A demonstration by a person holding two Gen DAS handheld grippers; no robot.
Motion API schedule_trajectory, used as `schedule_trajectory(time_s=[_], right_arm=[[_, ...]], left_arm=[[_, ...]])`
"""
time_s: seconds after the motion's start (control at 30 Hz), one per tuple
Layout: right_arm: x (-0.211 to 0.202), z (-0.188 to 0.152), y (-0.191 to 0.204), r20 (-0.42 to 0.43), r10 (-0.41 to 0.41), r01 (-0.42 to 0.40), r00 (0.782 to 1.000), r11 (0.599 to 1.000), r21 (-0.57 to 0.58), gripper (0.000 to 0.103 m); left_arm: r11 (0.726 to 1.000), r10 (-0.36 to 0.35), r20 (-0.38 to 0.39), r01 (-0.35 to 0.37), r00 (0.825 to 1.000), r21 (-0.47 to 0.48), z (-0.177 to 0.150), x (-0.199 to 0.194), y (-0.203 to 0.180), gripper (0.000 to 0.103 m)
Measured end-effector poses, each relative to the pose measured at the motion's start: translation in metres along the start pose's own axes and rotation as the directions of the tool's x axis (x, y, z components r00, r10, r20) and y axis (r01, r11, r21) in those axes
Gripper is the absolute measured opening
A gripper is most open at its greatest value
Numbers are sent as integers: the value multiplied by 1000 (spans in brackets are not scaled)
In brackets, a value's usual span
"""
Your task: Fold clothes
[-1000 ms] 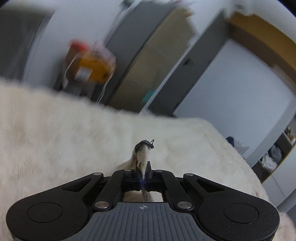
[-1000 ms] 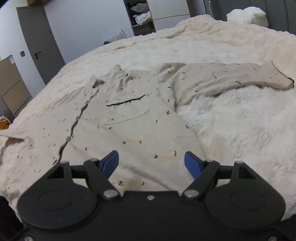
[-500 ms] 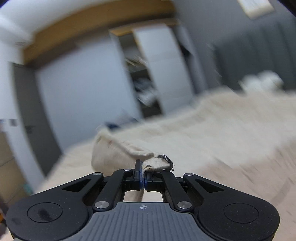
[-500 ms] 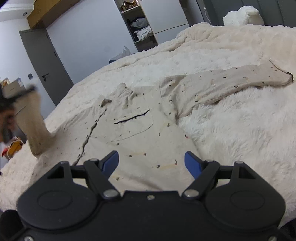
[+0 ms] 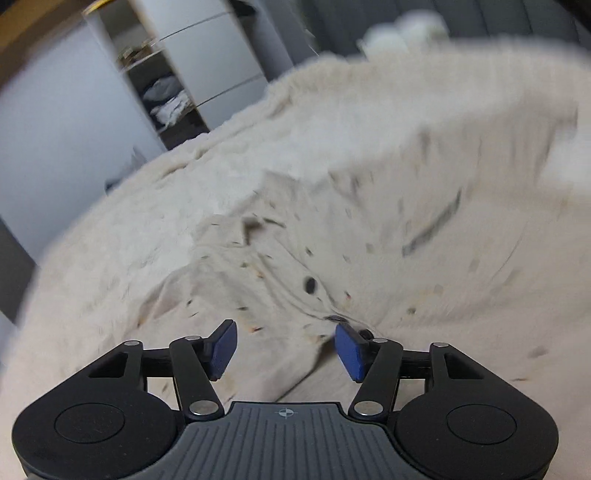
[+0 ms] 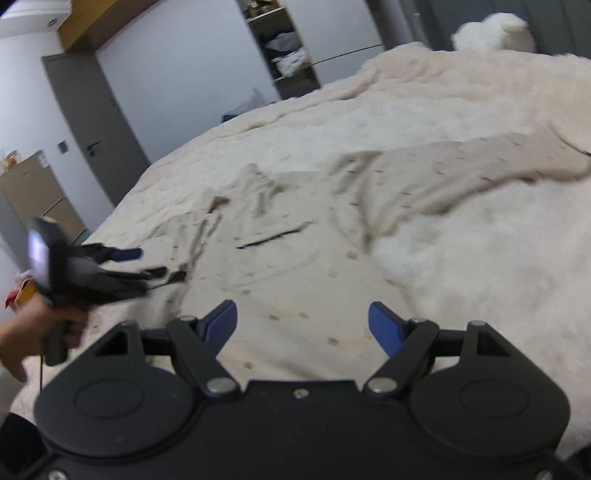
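Observation:
A beige long-sleeved shirt (image 6: 295, 266) with small dark marks and a chest pocket lies spread on a furry cream bedspread (image 6: 480, 258). Its right sleeve (image 6: 480, 170) stretches out to the right. Its left sleeve lies folded in over the left front (image 5: 280, 295). My left gripper (image 5: 284, 350) is open and empty just above that folded cloth; it also shows in the right wrist view (image 6: 147, 264) at the left. My right gripper (image 6: 303, 325) is open and empty above the shirt's lower part.
A white pillow (image 6: 495, 31) lies at the head of the bed. An open wardrobe with stacked clothes (image 6: 288, 55) and a grey door (image 6: 96, 133) stand beyond the bed. A cabinet (image 6: 40, 199) stands at the far left.
My left gripper carried the left sleeve over onto the shirt front, then opened and let it go. My right gripper stayed open and rose a little.

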State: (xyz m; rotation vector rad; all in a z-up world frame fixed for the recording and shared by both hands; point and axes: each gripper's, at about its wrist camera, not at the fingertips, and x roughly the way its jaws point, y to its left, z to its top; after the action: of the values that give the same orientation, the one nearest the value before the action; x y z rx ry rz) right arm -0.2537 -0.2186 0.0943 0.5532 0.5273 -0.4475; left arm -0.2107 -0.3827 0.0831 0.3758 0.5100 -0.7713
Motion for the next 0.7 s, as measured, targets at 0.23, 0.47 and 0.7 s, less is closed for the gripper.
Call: schedule_trajectory(time_s=[0.23,0.47,0.7], right_arm=[[97,57,95,-150,168,-180,974,981,-71,54],[217,65,125,-320,239,-142,917,944,299,44],[254,54,127,-307,192,-38,932,896,443,1]], left_arm=[[863,178,-37,-174,983,-475,-48,-22,177,65],[653,152,-126,-196,980,-731,-88,-19,252,63],[623,105,-113,-154,988,-767,-94,-1,264,63]])
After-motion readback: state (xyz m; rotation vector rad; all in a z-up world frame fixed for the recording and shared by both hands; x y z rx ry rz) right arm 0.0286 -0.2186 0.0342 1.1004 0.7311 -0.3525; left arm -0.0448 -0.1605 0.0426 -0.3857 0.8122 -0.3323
